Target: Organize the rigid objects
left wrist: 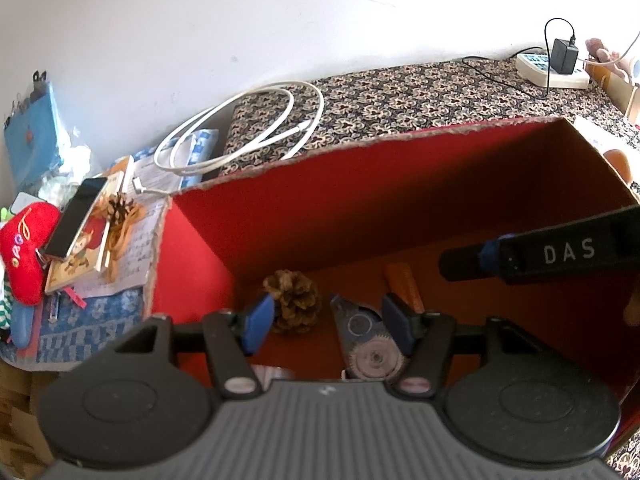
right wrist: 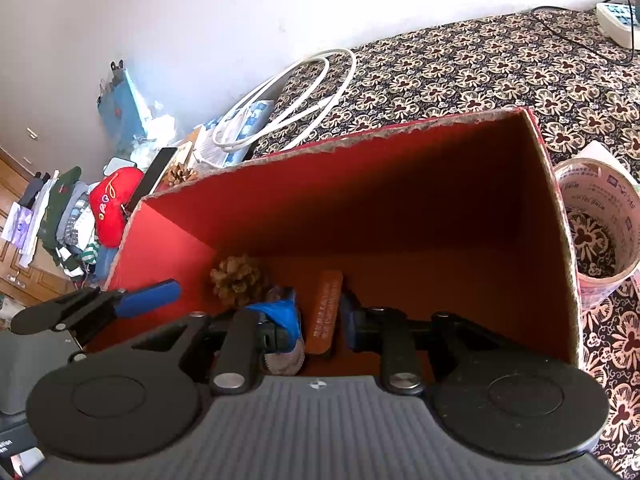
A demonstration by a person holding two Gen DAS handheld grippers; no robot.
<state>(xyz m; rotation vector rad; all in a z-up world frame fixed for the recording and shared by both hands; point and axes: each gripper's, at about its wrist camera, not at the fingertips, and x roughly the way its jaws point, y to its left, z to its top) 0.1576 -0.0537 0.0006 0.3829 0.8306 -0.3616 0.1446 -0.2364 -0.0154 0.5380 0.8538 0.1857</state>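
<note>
Inside the red box [left wrist: 360, 200], three things lie on its floor: a pine cone [left wrist: 294, 300] at its left wall, a correction-tape dispenser [left wrist: 368, 340] beside the cone, and an orange bar [left wrist: 404, 284] just right of that, nearer the box's back wall.

My left gripper [left wrist: 328, 324] hangs tilted down over the box's near side, jaws wide apart and gripping nothing; the cone and the dispenser show below, between its blue pads [left wrist: 260, 328]. My right gripper [right wrist: 320, 320] reaches into the box from its right side, jaws drawn nearly together and empty, its tip above the floor and apart from the bar.

The box stands on a patterned cloth [left wrist: 400, 96]. A roll of printed tape [right wrist: 600, 200] stands just outside the box's right wall. Beyond its back left corner a white cable [left wrist: 240, 132] lies coiled. Left of the box, a second cone [left wrist: 120, 204], a phone [left wrist: 76, 216] and a red plush [left wrist: 24, 248] sit among a heap of books. A power strip [left wrist: 552, 68] lies well behind the box's right end.
</note>
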